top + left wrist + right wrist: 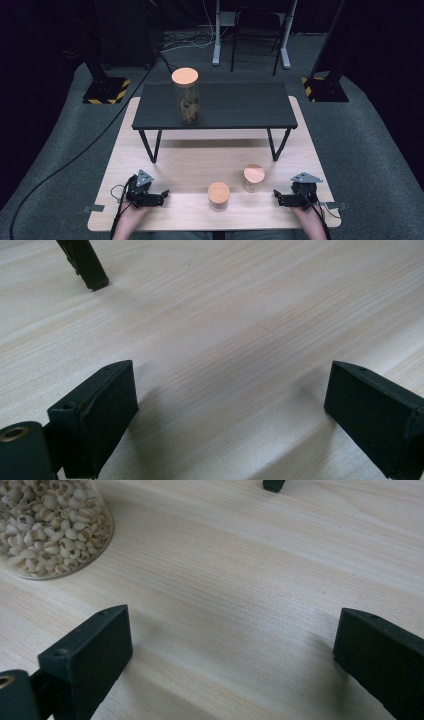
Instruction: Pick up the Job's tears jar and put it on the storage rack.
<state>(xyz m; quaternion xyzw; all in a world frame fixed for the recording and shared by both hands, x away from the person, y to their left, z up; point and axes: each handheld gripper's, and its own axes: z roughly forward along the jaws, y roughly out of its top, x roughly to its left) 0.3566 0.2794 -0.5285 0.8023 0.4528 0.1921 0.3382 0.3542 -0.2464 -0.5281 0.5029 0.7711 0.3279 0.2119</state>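
Observation:
Two short glass jars with round wooden lids stand on the light wooden table: one near the front middle, the other a little right and farther back. A tall jar with a wooden lid stands on the black raised shelf. My left gripper rests low at the front left, open, with bare wood between its jaws. My right gripper sits at the front right, open, nothing between its jaws. The right gripper view catches a jar of pale beans at upper left.
The shelf's black legs stand on the table behind the jars; one foot appears in the left gripper view, another in the right gripper view. Black stands with hazard-striped bases and cables lie on the grey floor beyond.

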